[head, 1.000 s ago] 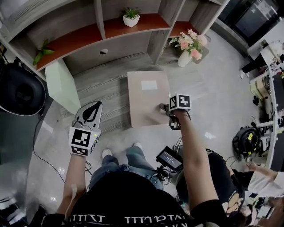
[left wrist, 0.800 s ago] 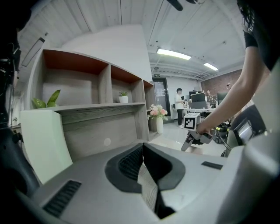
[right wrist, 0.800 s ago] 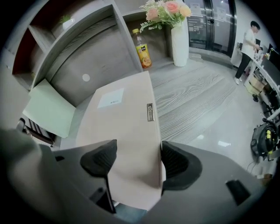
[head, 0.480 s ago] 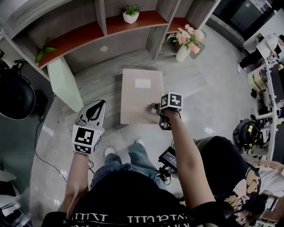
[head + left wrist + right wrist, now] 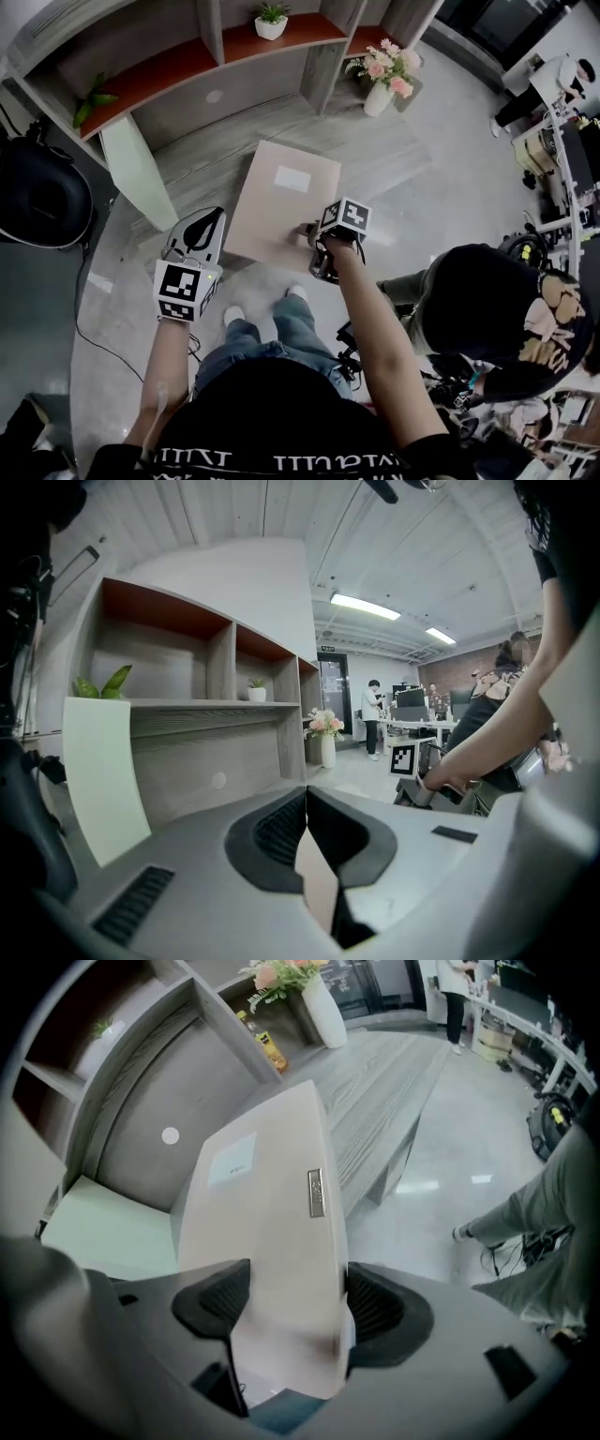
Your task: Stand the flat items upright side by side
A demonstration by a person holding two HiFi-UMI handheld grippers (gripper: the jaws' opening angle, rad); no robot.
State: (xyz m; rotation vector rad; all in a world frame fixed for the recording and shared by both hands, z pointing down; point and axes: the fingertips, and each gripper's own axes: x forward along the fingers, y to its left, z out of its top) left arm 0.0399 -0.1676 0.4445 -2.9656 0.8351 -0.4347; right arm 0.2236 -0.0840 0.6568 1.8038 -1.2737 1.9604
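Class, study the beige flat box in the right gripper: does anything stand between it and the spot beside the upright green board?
Nothing visible does. The wooden base between the beige flat box, clamped in the right gripper, and the green board is bare; the flower vase stands at the far end.

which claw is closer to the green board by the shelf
Left. The left claw sits just lower right of the green board; the right claw is farther right, gripping the beige box.
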